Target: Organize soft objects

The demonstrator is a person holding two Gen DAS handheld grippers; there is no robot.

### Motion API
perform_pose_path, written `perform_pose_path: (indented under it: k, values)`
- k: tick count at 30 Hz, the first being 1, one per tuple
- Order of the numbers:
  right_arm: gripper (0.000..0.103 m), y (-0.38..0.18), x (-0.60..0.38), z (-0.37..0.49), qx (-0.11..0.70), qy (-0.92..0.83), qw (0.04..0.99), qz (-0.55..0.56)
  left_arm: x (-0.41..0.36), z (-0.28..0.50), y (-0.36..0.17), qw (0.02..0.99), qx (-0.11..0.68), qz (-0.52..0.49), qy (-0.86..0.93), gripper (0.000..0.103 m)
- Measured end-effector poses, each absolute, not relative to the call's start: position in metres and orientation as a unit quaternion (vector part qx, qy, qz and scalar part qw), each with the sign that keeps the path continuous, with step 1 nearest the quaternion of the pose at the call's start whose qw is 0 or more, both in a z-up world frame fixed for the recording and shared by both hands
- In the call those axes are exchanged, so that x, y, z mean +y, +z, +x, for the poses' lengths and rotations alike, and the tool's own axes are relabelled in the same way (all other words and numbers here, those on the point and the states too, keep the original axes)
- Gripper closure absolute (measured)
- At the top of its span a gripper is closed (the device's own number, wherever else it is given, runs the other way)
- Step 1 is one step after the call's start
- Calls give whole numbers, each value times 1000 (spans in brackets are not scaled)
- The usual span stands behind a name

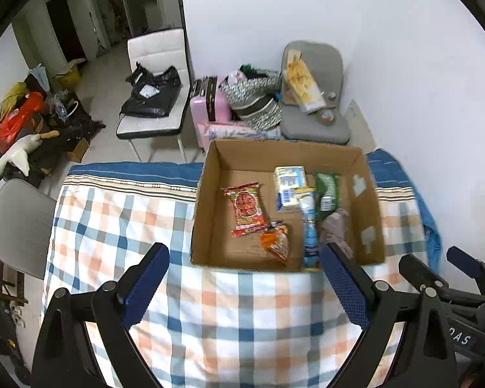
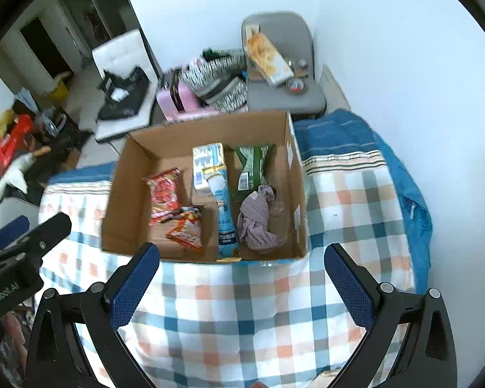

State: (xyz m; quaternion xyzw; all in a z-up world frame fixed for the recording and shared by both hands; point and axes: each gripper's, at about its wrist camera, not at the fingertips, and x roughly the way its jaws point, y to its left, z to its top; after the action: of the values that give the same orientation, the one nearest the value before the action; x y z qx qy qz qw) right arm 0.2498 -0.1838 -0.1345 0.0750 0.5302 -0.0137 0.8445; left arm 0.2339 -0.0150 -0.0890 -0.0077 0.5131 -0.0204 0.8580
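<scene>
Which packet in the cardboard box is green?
The green packet at the box's far right, beyond the crumpled cloth; the other wrappers are red, orange, or blue and white.

Packet labels in box (image 2: 207,148) blurred, unreadable.

Black tool (image 1: 245,271) frames, textured blue pads (image 1: 344,286) (silver rivets).

You face a white wall (image 1: 339,16), with a grey chair (image 1: 317,119), a white chair (image 1: 155,55) and a pale tiled floor (image 1: 103,97) beyond the bed.
</scene>
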Motion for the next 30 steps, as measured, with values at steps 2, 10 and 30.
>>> perform_pose_path:
  k: [2,10,30]
  values:
    - [0,-115,-185,231,513,-16,855,69,-15,216,-73,865,502,-7,-17,7]
    - [0,-51,-188,160,462,-21,884,65,-19,159,-25,881,472,-2,-16,7]
    - [0,22,-185,102,412,-6,910,50,-10,101,22,901,433,-5,-7,7]
